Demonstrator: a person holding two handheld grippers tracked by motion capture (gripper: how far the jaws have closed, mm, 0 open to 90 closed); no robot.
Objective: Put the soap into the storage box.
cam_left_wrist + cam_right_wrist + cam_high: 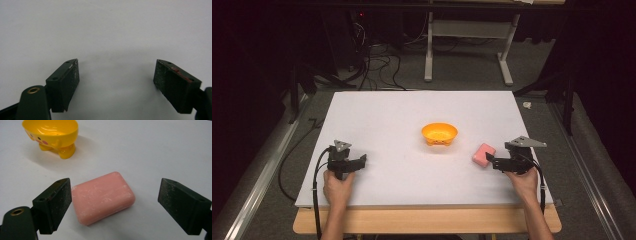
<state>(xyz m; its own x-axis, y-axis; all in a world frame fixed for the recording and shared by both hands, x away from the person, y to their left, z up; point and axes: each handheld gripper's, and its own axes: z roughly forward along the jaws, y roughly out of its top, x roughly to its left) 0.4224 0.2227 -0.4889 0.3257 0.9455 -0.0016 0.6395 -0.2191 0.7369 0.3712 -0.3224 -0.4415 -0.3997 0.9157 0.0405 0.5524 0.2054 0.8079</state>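
Near edge of the high view: two forearms come in from the bottom, each hand on a black two-jaw gripper. Left hand (337, 184) holds the left gripper (360, 161) low over the flat white table board (377, 115), on the left side, jaws pointing right toward the middle. In the left gripper view the jaws stand wide apart, nothing between them, only bare white board below; dark grainy pads (72, 77) face each other.

Right hand (526, 181) holds the right gripper (490, 161) on the right side of the board, grey three-cornered plate on top, cable trailing back along the wrist. Jaws point left, also spread wide, gripping nothing.

Pink rounded rectangular bar of soap (483, 154) lies flat on the board just off the right gripper's jaw tips. In the right gripper view the soap bar (103, 197) sits between the jaws, close against the left-hand pad or touching it, cannot tell which; clear gap to the other jaw. Whitish scuffs on the soap's surface.

Farther out, near board centre: small yellow-orange plastic bowl on stubby feet (439, 134), upright, apart from the soap. The right gripper view shows a painted face on its side and nothing in the part of its inside that shows.

Beyond the board: grey carpet floor, black cables (379, 62), white metal table legs (467, 47), dark surroundings.
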